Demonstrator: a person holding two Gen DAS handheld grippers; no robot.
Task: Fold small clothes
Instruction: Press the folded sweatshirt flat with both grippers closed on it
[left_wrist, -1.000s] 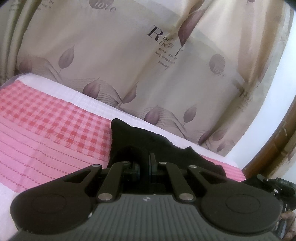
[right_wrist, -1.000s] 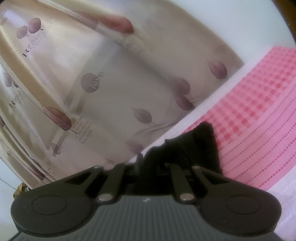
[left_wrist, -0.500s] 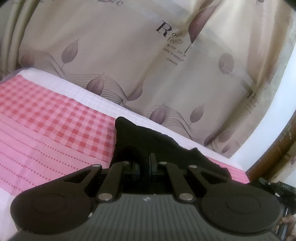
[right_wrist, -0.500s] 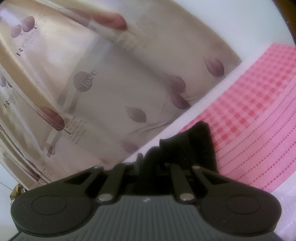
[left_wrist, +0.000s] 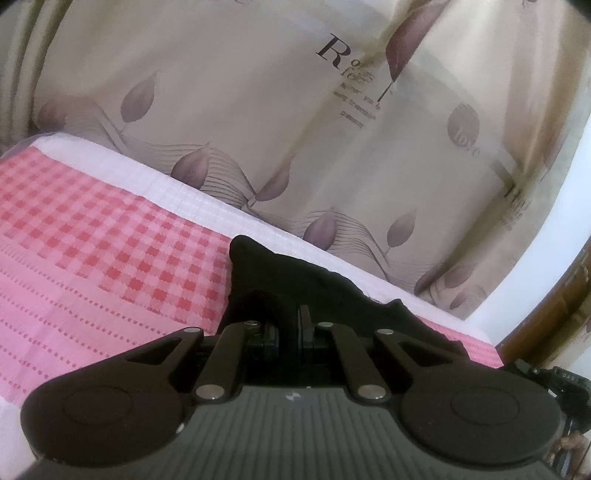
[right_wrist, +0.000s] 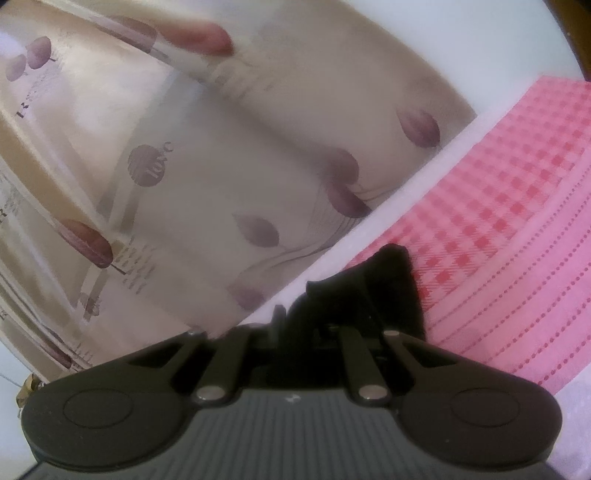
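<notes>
Your work surface is a bed (left_wrist: 207, 195) under a pink cloth (left_wrist: 92, 258): red-pink check toward the far edge, dotted pink stripes nearer you, white border (left_wrist: 177, 188) along the edge. It fills the left half of the left view and the right side of the right view (right_wrist: 517, 229). A black garment (left_wrist: 295, 280) lies on it near the far edge, bottom centre of both views (right_wrist: 388, 280).

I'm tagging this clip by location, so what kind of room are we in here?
Most likely a bedroom at home. A pink checked cover lies over a white padded surface that looks like a bed, a leaf-print curtain hangs right behind it, and both grippers pinch a black garment.
</notes>
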